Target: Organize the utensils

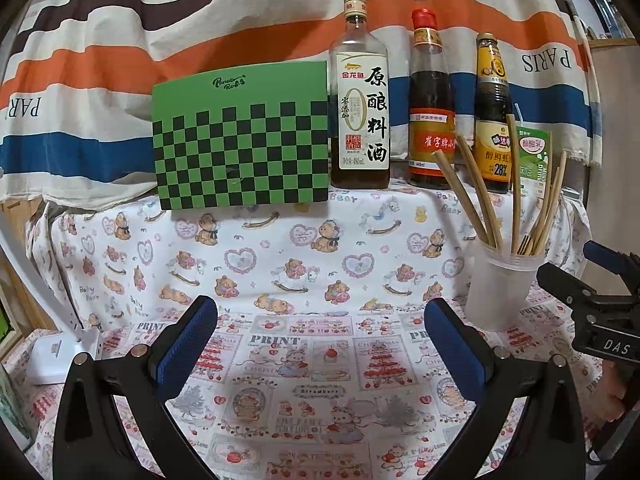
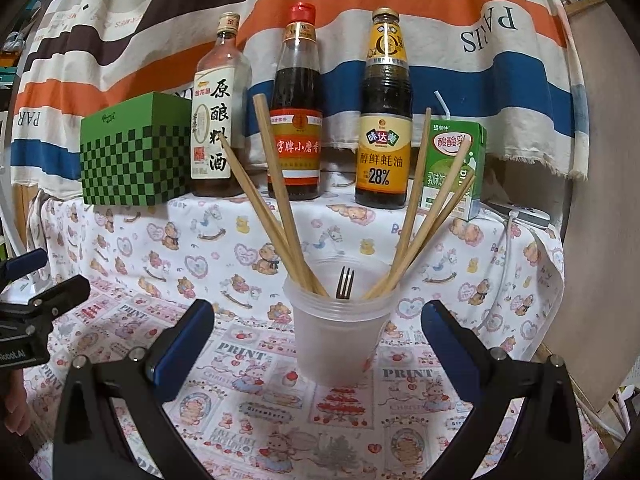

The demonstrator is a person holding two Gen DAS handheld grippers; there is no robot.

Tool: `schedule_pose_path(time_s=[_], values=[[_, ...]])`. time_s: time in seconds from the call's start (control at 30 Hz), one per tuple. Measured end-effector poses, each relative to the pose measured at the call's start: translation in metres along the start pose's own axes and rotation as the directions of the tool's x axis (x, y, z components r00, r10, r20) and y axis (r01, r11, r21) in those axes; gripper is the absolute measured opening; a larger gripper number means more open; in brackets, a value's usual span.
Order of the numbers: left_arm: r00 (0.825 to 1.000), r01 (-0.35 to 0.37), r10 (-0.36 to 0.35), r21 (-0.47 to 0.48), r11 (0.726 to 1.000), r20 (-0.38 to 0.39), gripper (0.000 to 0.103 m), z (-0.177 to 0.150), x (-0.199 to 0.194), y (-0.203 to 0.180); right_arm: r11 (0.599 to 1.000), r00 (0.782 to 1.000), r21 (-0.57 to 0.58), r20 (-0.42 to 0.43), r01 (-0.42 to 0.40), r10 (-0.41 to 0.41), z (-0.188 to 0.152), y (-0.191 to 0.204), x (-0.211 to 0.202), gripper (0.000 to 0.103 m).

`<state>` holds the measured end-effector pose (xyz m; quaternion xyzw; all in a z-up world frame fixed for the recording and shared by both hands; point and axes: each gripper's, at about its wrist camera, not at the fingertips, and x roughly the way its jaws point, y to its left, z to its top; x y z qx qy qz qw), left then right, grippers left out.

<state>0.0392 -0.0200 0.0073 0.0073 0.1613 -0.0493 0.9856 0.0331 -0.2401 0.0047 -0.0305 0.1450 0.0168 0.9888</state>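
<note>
The left gripper [image 1: 320,344] hovers low over the table [image 1: 304,360] with its blue-padded fingers [image 1: 188,344] spread wide and nothing between them. The right gripper [image 2: 318,354] is held at a like height, its fingers [image 2: 186,346] also wide apart, pointing straight at a translucent plastic cup [image 2: 338,328] that stands just ahead of the gap between them, not touched by either pad. In the left wrist view the same cup [image 1: 500,284] sits ahead and to the right of the left fingers, with the right gripper's black frame [image 1: 596,304] just beyond it at the edge.

The cup holds several wooden chopsticks [image 2: 280,200] leaning outward in two fans, and a metal fork [image 2: 345,282] standing tines up in the middle.

The table is covered by a white cloth printed with bears, hearts and rocking horses. Behind it hangs a striped sheet [image 2: 400,20] in orange, blue, brown and cream, lettered "PARIS".

Along the far edge, well beyond the fingers, stand a green checkered box [image 1: 240,136], a clear cooking wine bottle [image 1: 360,112], a red-capped dark sauce bottle [image 2: 298,120], an oyster sauce bottle [image 2: 386,128] and a green drink carton [image 2: 452,164] with a straw. A white charger [image 1: 60,356] lies left of the left fingers.
</note>
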Motion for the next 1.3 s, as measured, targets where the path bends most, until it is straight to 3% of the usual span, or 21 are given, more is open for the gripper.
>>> schedule_pose_path(time_s=[1.3], values=[[1.0, -0.001, 0.0, -0.01, 1.0, -0.027, 0.103, -0.0008, 0.0042, 0.0016, 1.0, 1.0, 0.006, -0.015, 0.017, -0.017, 0.0, -0.0012, 0.0028, 0.103]])
